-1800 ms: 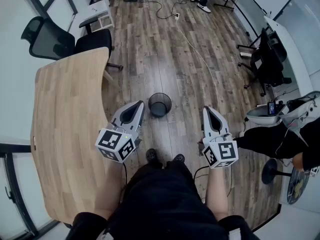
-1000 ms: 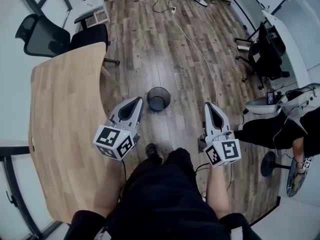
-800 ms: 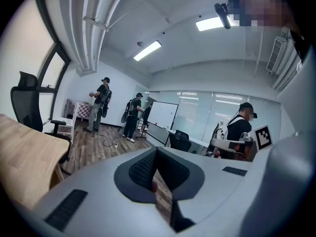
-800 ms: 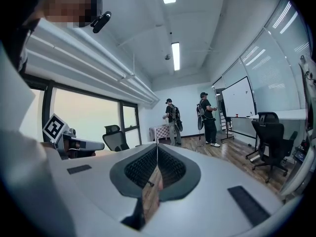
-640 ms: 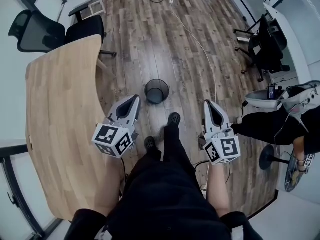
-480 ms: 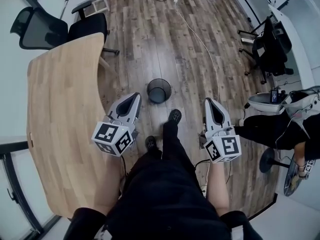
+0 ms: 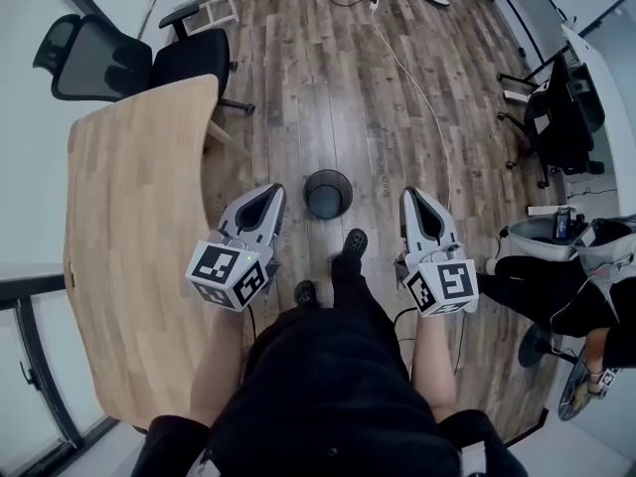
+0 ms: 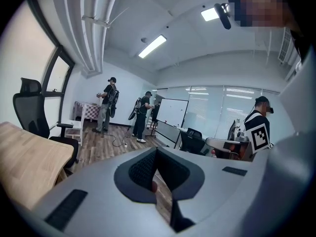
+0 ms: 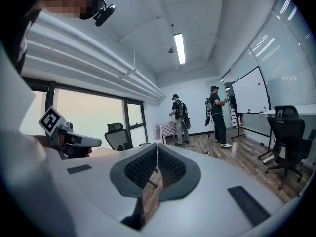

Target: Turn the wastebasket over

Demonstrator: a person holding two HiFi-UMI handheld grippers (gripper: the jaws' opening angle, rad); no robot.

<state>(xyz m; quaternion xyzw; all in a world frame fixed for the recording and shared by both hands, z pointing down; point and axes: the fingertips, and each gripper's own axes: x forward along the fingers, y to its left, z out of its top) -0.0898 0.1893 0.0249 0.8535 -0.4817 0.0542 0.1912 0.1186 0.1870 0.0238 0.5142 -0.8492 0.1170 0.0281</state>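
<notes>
A black mesh wastebasket (image 7: pixel 328 193) stands upright on the wooden floor, its open mouth up, seen only in the head view. My left gripper (image 7: pixel 270 191) hangs to its left with its tips about level with the basket, shut and empty. My right gripper (image 7: pixel 413 195) hangs to the basket's right, also shut with nothing in it. Both are held above the floor and apart from the basket. In the left gripper view the left gripper (image 8: pixel 156 152) has its jaws closed together; in the right gripper view the right gripper (image 9: pixel 157 149) shows the same. The basket is hidden in both gripper views.
A light wooden table (image 7: pixel 134 246) runs along the left, with a black office chair (image 7: pixel 129 63) at its far end. A white cable (image 7: pixel 412 78) trails over the floor beyond the basket. A seated person (image 7: pixel 556 286) and black chair (image 7: pixel 561 117) are at the right. My foot (image 7: pixel 350 244) is just behind the basket.
I have stepped toward the wastebasket: one foot came forward just short of it, and the basket now sits level with both gripper tips. Both grippers stayed shut.
</notes>
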